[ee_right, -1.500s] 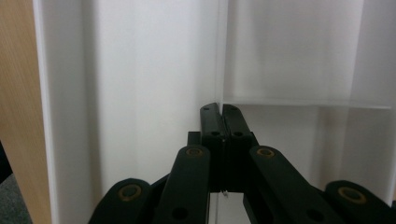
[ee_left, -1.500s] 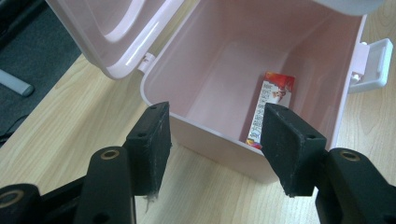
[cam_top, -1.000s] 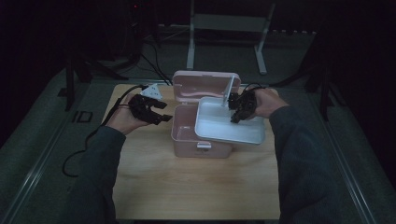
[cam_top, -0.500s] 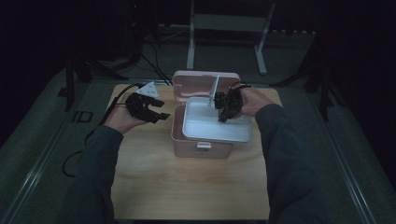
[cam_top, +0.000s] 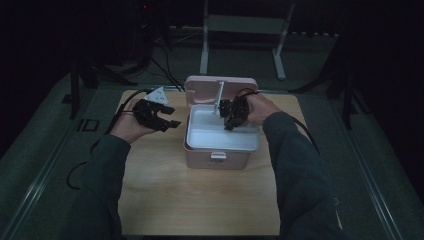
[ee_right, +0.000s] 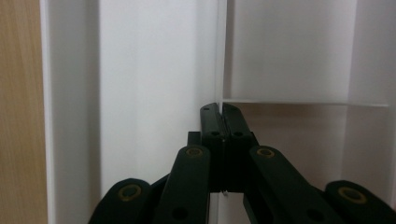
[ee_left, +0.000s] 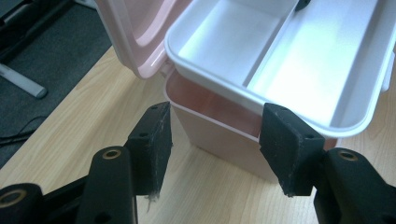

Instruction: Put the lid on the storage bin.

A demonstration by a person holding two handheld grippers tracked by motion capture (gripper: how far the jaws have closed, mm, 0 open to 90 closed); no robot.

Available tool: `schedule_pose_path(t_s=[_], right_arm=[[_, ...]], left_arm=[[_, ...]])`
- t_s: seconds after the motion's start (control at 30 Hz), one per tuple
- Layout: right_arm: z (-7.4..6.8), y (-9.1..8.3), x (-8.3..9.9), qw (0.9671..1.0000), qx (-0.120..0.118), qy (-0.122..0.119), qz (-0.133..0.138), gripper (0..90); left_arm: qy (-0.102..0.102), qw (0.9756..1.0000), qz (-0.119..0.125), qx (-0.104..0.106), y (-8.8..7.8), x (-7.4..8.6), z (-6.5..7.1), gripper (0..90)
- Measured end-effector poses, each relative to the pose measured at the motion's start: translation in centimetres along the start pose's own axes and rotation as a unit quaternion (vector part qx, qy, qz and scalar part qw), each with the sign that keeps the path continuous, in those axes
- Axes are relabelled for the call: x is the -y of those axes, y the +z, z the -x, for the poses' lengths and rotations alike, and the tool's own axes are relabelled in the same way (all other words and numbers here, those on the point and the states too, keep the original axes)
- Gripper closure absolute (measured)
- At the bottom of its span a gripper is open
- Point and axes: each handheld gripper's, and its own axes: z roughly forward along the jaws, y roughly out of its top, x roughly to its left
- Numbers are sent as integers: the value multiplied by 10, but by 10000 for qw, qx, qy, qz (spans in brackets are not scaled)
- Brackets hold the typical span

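Observation:
A pink box (cam_top: 216, 159) stands mid-table with its lid (cam_top: 202, 90) raised behind it. A white divided tray (cam_top: 212, 137) hangs over the box's opening, its rim a little above the pink rim (ee_left: 210, 100). My right gripper (cam_top: 229, 116) reaches down into the tray and is shut on its thin upright divider (ee_right: 221, 56); in the right gripper view the jaws (ee_right: 220, 109) pinch that wall. My left gripper (cam_top: 169, 119) is held just left of the box, open with nothing between its pads (ee_left: 156, 140). In the left gripper view the tray (ee_left: 299, 70) overhangs the box (ee_left: 219, 140).
The wooden table (cam_top: 200, 200) has bare room in front of the box and to both sides. Cables (cam_top: 125, 105) trail off the left edge. A metal stand (cam_top: 240, 30) rises from the dark floor behind the table.
My right gripper has carried the white tray leftward and slightly down, from off the box's right side to above its opening. The left gripper has stayed put.

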Motion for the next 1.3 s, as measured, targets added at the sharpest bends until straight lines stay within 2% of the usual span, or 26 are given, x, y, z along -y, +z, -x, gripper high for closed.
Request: schedule_pose_path(t_s=[0.13,0.4,0.67,0.9,1.07,1.3], right_arm=[[2,5,-5,10000,-24,-24,55,897],[2,9,-15,9997,100,-165,-155,896],[3,15,-16,9998,31,-90,-149,895],[5,22,-11,10000,21,-20,-30,885],[5,19,-9,9999,86,44,-45,846],[7,0,7,9995,202,244,80,801]], left_arm=[[12,10000,-20,5,1,0,0,436],[27,10000,-17,24,2,-1,1,436],[-9,10000,2,16,1,-1,0,436],[19,10000,-23,24,3,-3,1,436],[17,10000,-20,22,4,-5,0,436],[-23,10000,-9,11,3,-5,-2,436]])
